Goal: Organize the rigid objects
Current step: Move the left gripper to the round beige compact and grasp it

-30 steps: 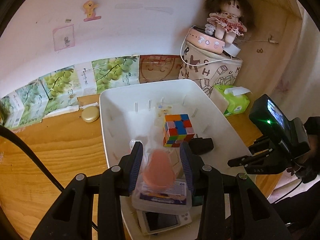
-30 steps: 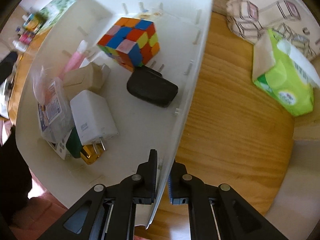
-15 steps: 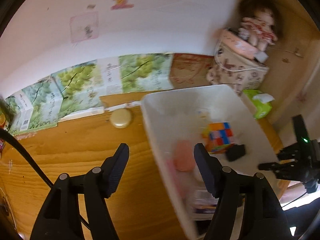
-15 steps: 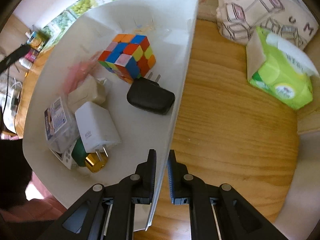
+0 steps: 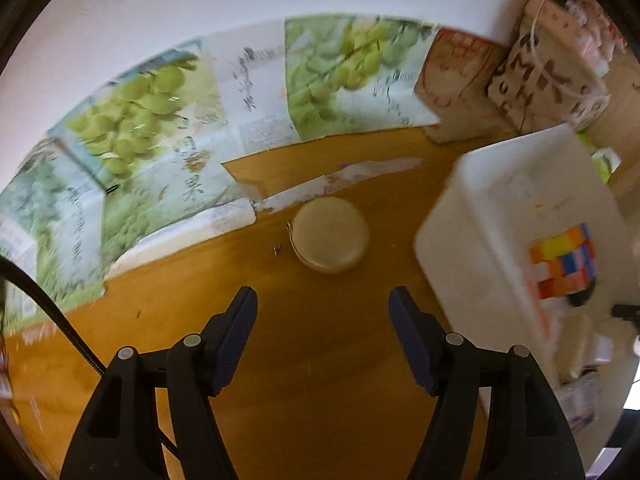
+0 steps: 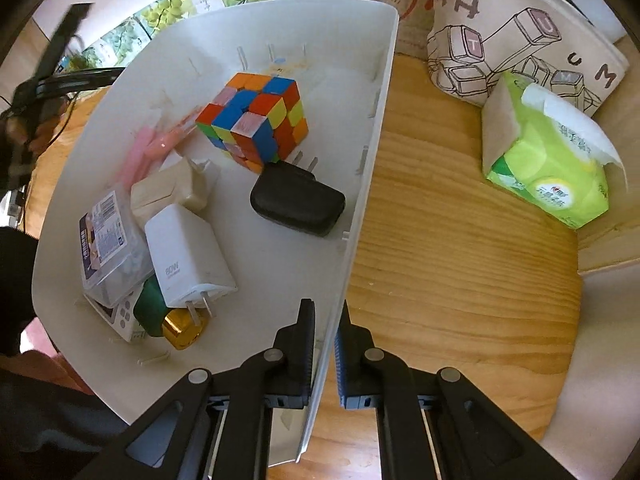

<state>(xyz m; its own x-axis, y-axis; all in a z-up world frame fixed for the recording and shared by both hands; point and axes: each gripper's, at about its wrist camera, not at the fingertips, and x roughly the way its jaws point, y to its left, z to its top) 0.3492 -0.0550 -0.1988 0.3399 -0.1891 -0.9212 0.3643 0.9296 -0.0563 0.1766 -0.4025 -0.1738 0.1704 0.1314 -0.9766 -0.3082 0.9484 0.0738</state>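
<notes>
While the right hand-held gripper [image 6: 324, 320] is clamped on the white bin's [image 6: 372, 152] wall, the left hand-held gripper [image 5: 322, 312] is held apart, empty, over the wooden bench [image 5: 320, 360] backed by grape-printed boxes [image 5: 160, 120].

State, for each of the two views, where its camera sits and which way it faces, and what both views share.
Left wrist: on the open left gripper, facing down at the round beige case on the wooden table.
Right wrist: on the right gripper, clamping the white plastic bin wall; a hand shows far left.
Shared: the bin and multicoloured puzzle cube.
</notes>
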